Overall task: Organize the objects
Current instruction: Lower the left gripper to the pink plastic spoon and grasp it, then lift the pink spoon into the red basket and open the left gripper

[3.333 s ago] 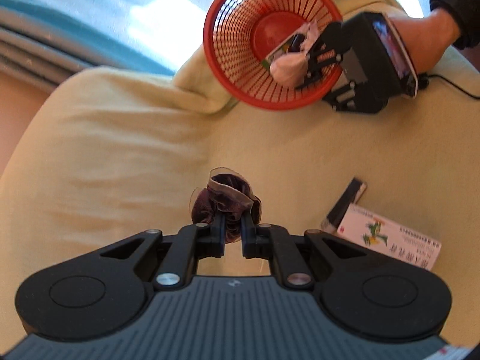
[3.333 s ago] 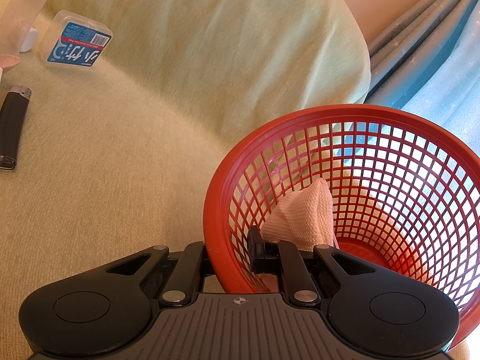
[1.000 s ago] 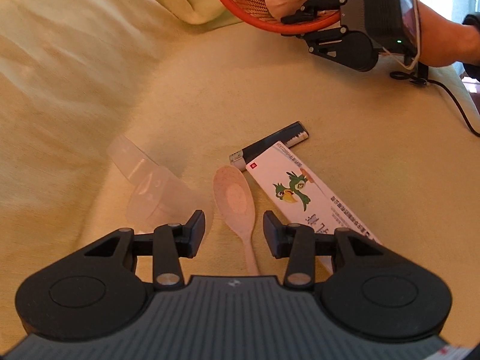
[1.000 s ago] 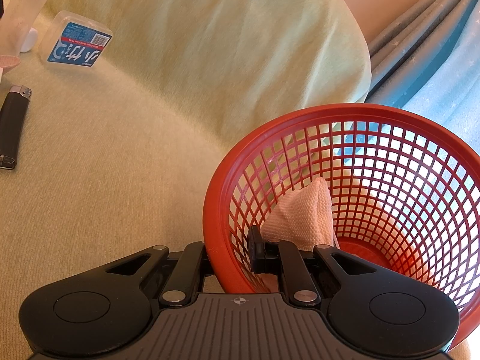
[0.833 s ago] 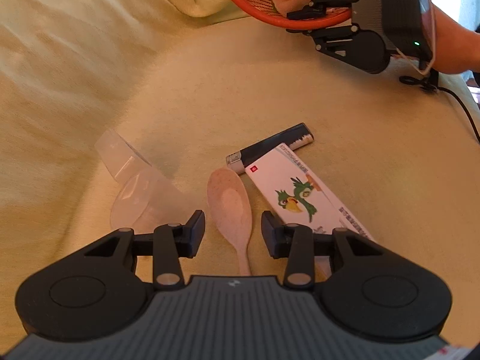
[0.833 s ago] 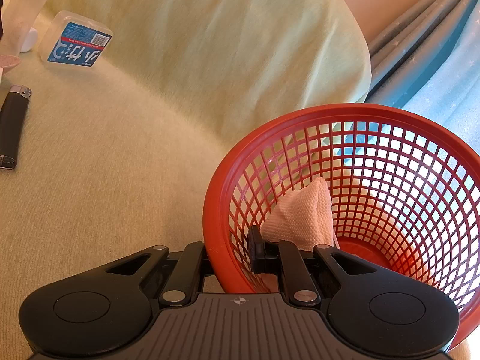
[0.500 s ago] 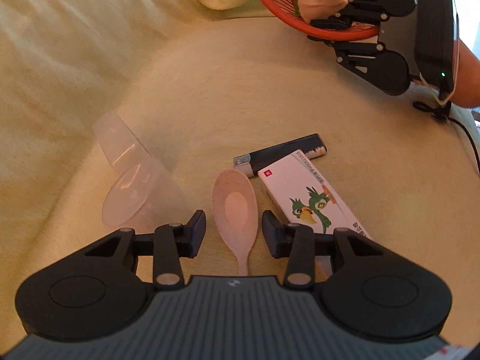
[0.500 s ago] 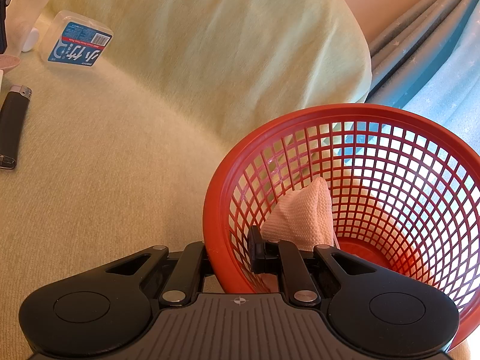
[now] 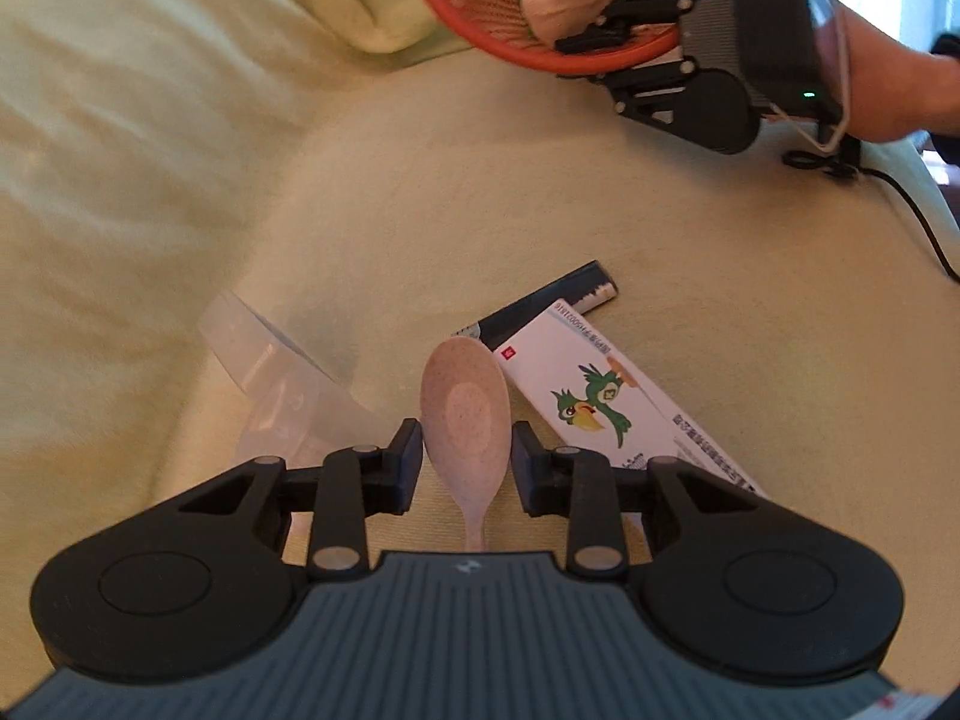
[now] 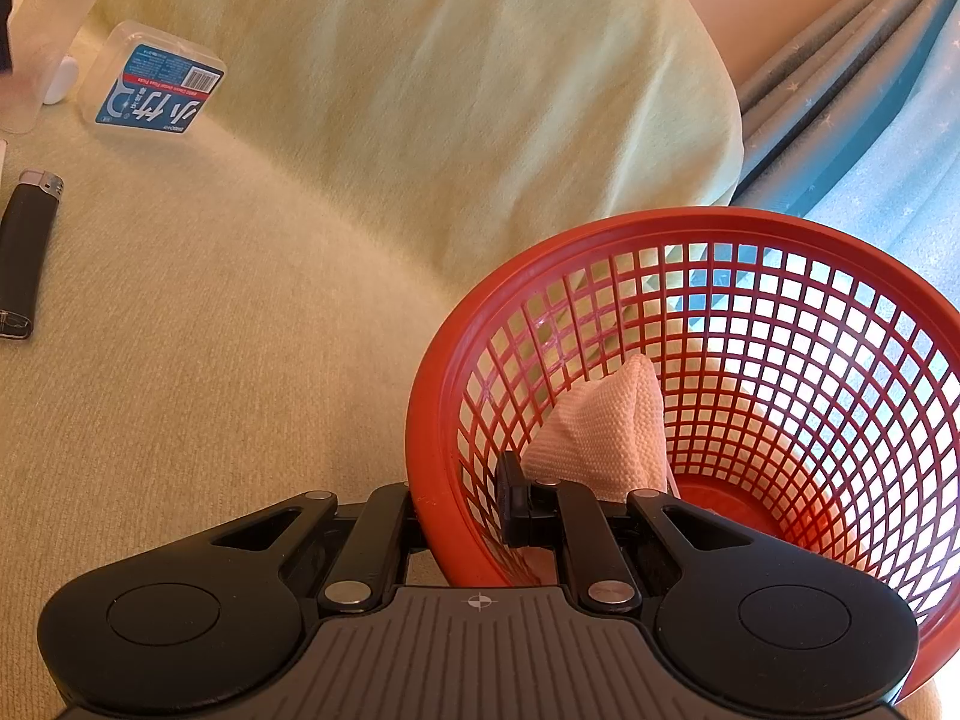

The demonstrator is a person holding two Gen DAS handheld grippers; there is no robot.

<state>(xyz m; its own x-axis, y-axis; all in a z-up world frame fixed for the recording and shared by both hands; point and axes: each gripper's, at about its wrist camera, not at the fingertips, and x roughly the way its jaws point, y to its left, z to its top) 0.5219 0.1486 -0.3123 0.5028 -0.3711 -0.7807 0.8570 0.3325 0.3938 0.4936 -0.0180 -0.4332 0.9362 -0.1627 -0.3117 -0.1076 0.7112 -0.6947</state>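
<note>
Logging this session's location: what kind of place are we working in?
Likely a home bedroom or living room: everything lies on a soft yellow blanket, blue curtains hang at a bright window, and household bits go into a red basket.

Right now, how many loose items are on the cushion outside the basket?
5: spoon between the left tongs, clear cup beside it, bird box, lighter, floss box. Others may be hidden.
</note>
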